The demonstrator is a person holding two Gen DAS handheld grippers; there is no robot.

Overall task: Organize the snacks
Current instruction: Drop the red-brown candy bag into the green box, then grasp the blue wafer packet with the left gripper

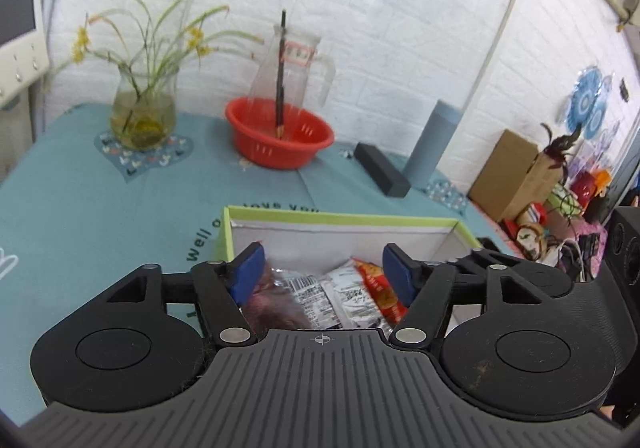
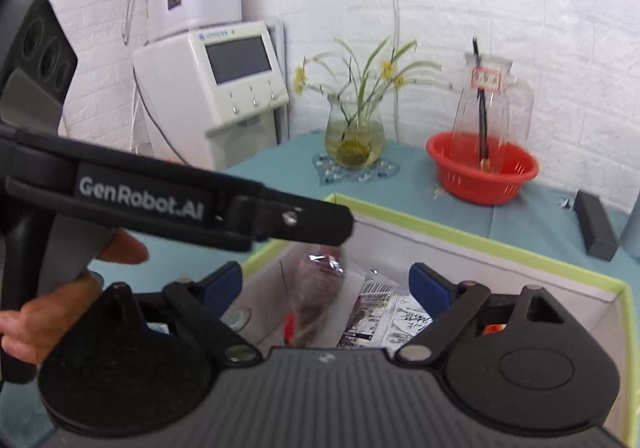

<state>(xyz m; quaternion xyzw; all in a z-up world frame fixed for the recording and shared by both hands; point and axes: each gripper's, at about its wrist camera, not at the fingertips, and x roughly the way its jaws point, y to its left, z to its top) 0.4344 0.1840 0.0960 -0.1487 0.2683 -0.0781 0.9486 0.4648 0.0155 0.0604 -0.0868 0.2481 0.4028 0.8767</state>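
A white box with a green rim (image 1: 344,216) stands on the teal tablecloth and holds several snack packets. In the left wrist view my left gripper (image 1: 323,268) is open above the box, over a clear packet with dark red contents (image 1: 276,300), a black-and-white printed packet (image 1: 340,296) and a red-orange packet (image 1: 378,284). In the right wrist view my right gripper (image 2: 326,282) is open over the same box (image 2: 480,244). The dark red packet (image 2: 316,288) looks blurred below the tip of the left gripper (image 2: 320,226), beside the printed packet (image 2: 380,312).
A red basket (image 1: 280,135) with a glass pitcher stands behind the box. A glass vase of flowers (image 1: 142,107) is at the back left. A black block (image 1: 382,169) and a blue cylinder (image 1: 432,143) lie to the right. A white appliance (image 2: 216,83) stands beyond the table.
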